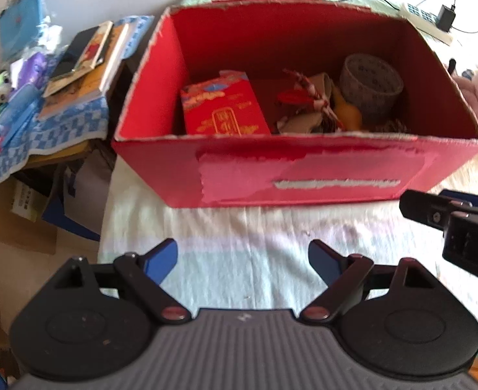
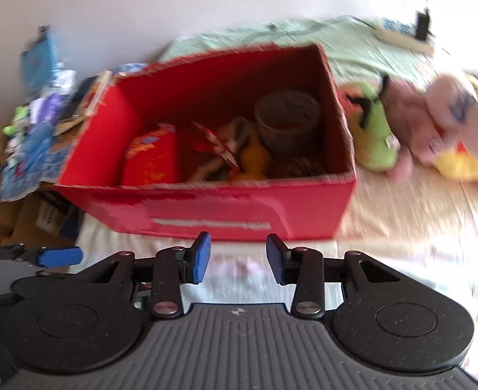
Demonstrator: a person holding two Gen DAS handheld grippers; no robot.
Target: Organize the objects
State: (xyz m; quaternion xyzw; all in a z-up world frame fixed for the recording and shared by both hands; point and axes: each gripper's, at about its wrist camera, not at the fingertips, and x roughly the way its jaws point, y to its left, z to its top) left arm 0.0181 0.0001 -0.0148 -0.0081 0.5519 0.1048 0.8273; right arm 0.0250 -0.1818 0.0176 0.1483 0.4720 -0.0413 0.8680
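A bed [image 1: 239, 260] with a pale sheet carries a red box [image 1: 297, 175], open at the top, its rim torn and its front face scuffed. To the left of the bed a side stack [image 1: 73, 65] of books and small clutter sits on a blue checked cloth above cardboard cartons. Right of the box, on the bed, lie 3 soft toys touching one another: a green one [image 2: 373, 133] nearest the box wall, a pink one [image 2: 433, 120] beside it, and a yellow one [image 2: 463, 162] partly under the pink; blur leaves their shapes unsure. A power strip [image 1: 425, 21] with a black plug lies behind the box near the wall.

Inside the box a grey bowl [image 1: 370, 81] stands tilted at the right, a red packet [image 1: 224, 110] leans at the left, and between them lies a tangle of what may be a red-and-white cord [image 1: 307, 92] over something yellow.

The left gripper [image 1: 242, 258] hovers over the sheet in front of the box, fingers spread wide, holding nothing. The right gripper [image 2: 239, 258] hangs just before the box front, fingers apart and empty.
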